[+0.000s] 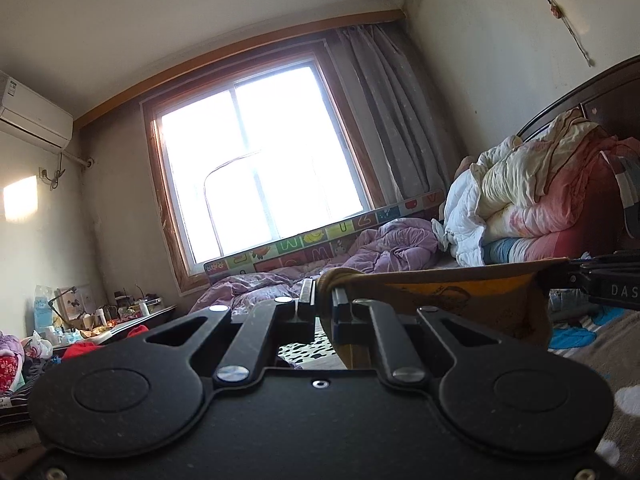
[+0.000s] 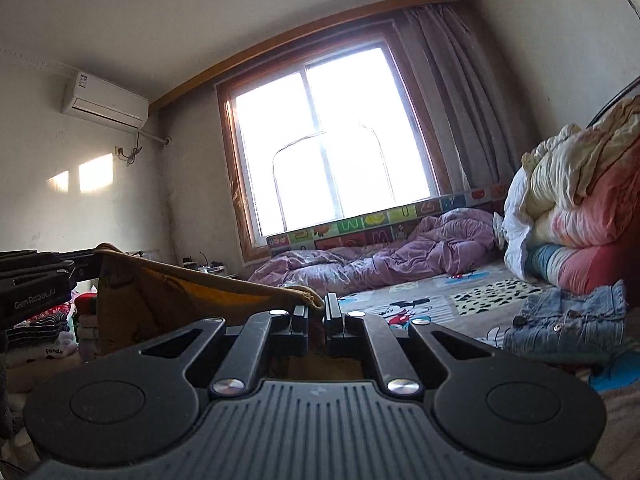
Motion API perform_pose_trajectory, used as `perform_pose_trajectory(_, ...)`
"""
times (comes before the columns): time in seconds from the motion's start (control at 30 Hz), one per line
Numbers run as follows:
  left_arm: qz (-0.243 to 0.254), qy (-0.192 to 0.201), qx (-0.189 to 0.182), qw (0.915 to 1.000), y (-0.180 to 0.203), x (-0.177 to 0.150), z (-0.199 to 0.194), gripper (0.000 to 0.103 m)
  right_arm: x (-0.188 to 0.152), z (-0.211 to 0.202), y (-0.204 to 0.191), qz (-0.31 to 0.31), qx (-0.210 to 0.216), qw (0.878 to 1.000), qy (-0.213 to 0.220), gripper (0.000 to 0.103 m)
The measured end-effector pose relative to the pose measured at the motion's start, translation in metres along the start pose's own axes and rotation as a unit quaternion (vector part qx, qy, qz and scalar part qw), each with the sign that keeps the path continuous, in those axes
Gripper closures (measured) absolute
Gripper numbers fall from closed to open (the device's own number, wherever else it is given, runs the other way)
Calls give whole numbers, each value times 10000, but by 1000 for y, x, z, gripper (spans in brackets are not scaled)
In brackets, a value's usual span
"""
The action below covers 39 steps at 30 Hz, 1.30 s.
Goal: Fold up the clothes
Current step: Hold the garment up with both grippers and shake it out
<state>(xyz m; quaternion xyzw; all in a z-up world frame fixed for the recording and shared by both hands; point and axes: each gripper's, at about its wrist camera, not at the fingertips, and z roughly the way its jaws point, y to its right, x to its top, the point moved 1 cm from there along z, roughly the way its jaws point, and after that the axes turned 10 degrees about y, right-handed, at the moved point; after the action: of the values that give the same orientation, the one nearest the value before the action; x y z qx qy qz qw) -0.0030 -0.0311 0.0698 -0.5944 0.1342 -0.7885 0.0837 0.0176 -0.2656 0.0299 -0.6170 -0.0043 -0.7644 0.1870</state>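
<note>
Both claws up at about the same height, over the bed (image 2: pixel 472 292), facing the window (image 1: pixel 256 164).

Left claw (image 1: pixel 324 292) pinched tight on one top corner of a yellow-brown garment (image 1: pixel 460 296). Right claw (image 2: pixel 316 308) pinched on the other corner. The cloth's top edge runs taut between them; the rest hangs below, mostly out of view. A dark print shows on it; cannot tell which kind of garment it is.

A folded denim piece (image 2: pixel 568 320) lies on the bed to the right, beside the heaped quilts (image 2: pixel 568 208).

Judgement: the garment is being held spread in the air, which fits either shaking it flat ahead of folding or carrying a fold across. To do this well: keep both grips firm, keep the top edge level and taut, let the hanging part settle free of wrinkles, and lower both corners evenly onto the bed so neither slips.
</note>
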Motion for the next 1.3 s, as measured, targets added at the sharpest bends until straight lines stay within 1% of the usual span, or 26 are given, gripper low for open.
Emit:
perform_pose_trajectory(0.37, -193, 458, 129, 9987, -20, 29, -27, 97, 51, -20, -29, -554, 178, 9973, 456, 94)
perform_pose_trajectory(0.63, -322, 704, 190, 9968, -32, 46, -49, 97, 74, -40, -48, -955, 294, 9930, 626, 94)
perform_pose_trajectory(0.73, -331, 737, 182, 9966, -33, 49, -52, 97, 83, -47, -56, -1104, 337, 9909, 688, 94)
perform_pose_trajectory(0.87, -327, 658, 162, 9972, -31, 43, -49, 97, 85, -48, -58, -1204, 332, 9901, 637, 94)
perform_pose_trajectory(1.03, -280, 354, 99, 9989, -27, 26, -39, 97, 78, -36, -54, -1245, 299, 9907, 453, 94)
perform_pose_trajectory(1.17, -286, 39, 42, 9996, -26, 8, -22, 97, 67, -18, -49, -1305, 269, 9908, 217, 94)
perform_pose_trajectory(1.3, -314, -175, 73, 9993, -25, -7, -2, 97, 54, 4, -46, -1345, 263, 9906, 12, 94)
